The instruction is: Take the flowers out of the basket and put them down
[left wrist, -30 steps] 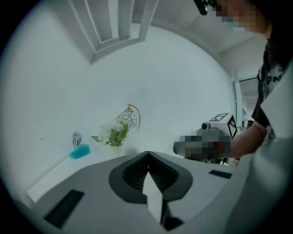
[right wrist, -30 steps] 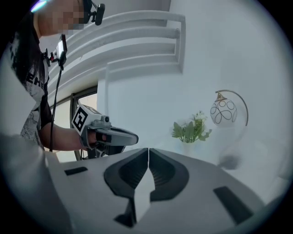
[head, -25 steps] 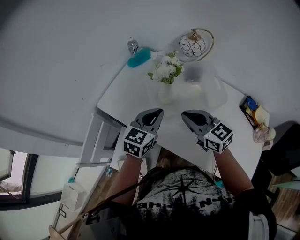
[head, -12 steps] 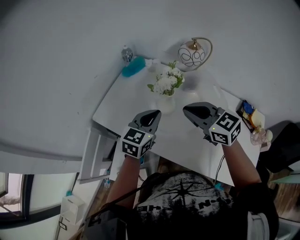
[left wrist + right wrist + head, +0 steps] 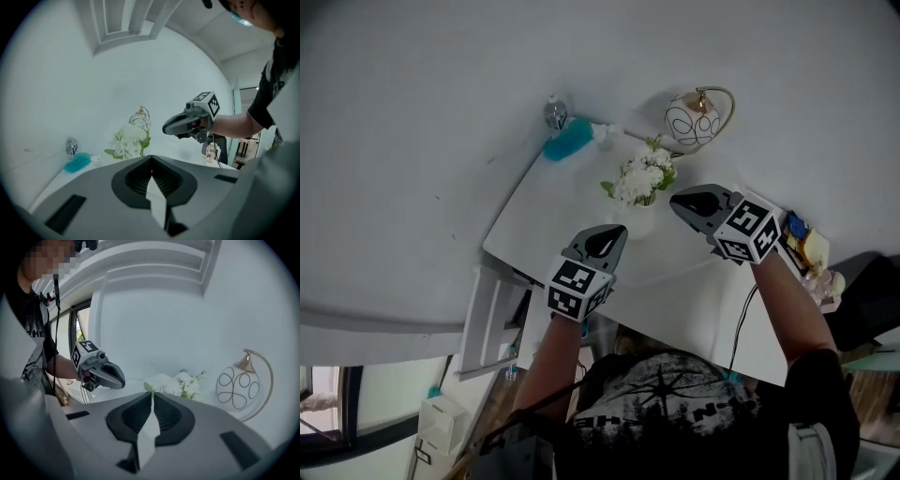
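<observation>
Left claw (image 5: 615, 230) and right claw (image 5: 677, 199) pressed together, empty; flowers (image 5: 641, 178) between, seemingly untouched; open tabletop (image 5: 553, 202) leftward

Head view: high up, looks steeply down on the white table (image 5: 572, 206); flowers (image 5: 642, 178) at 1 o'clock.
Left gripper view: low, faces the flowers; right gripper (image 5: 165, 127) at 3 o'clock.
Right gripper view: low, faces the flowers; left gripper (image 5: 123, 379) at 9 o'clock.
Shared: all three see the flowers.
</observation>
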The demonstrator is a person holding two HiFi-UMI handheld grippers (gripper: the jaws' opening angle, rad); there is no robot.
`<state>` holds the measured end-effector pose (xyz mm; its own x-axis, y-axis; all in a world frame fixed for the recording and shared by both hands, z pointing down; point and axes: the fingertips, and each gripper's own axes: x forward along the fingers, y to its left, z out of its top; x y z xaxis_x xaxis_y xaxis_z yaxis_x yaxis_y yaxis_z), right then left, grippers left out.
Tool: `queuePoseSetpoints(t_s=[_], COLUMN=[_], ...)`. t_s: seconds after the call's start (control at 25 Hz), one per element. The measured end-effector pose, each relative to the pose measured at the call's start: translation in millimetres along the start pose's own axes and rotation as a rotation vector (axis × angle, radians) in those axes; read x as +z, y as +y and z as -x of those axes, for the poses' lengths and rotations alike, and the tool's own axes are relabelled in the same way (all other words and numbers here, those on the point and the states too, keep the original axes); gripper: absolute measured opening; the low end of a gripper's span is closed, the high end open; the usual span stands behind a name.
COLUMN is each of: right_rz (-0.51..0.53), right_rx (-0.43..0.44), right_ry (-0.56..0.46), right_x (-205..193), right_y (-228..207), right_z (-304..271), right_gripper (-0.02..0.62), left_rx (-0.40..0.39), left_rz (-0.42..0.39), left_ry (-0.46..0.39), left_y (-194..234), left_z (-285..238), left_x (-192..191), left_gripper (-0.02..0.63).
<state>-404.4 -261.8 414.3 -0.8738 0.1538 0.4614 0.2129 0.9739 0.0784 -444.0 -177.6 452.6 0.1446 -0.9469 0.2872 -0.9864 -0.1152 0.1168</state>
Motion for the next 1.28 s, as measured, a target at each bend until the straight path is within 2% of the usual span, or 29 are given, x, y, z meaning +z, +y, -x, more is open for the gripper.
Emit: queuePoseSetpoints(t_s=[0.16,0.28,0.56,0.88,1.12,1.28], right_rz=[0.030,0.012,-0.040,-0.113,-0.086,-0.106], right_rx=[0.017,0.038,0.097,0.081,0.066,0.092], right_ry=[0.081,0.143,0.221,0.189,0.153,0.123], right_x=[-22,-41,-80,-98,-101,-96], right_y=[-19,-30,-29,-26,-25,-23], right_z=[-18,-32,-70,-107,-124,-131], right_gripper=[0.020,0.028,0.206,0.301,0.307,0.307], left_rx=[-0.007,-0.016,-0.035,-0.041,-0.047,-0.047], left_rz=[0.020,0.030,0.044,0.081,0.094,0.100], left_ry=[-0.002,-0.003,0.007,-0.008,-0.023,-0.031], left_y=[8,11,13,17,17,18], left_z=[-7,-12,-21,-23,-25,-25], left_x=[-1,0,-5,-7,-7,-7], left_gripper=[0.011,0.011,0.011,0.011,0.011,0.011])
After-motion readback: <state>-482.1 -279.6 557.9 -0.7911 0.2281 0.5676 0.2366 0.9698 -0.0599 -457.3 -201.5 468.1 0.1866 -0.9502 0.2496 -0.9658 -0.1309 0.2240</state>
